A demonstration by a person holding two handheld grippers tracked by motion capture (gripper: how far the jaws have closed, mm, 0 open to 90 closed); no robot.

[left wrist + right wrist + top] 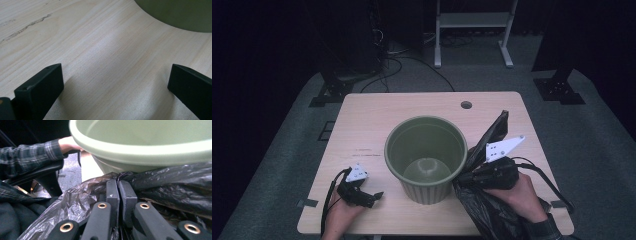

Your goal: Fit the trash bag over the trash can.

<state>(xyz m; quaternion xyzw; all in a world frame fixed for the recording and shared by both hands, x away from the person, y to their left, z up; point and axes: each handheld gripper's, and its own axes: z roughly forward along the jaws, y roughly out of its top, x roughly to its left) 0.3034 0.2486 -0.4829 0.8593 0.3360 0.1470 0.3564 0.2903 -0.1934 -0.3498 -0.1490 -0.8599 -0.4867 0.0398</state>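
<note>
Mid-table, green bin (426, 159) — bare inside, black bag (492, 200) alongside

A lab or recording studio: black curtains (267, 45) wall in a lone pale wooden desk (362, 125) on grey carpet (277, 165), with cables (412, 62) and stand feet (557, 90) at twelve o'clock.

We see our left gripper (115, 82) with its black jaws wide apart over the pale wooden table (100, 50), the green bucket (180, 12) curving across the upper right of the frame.
</note>
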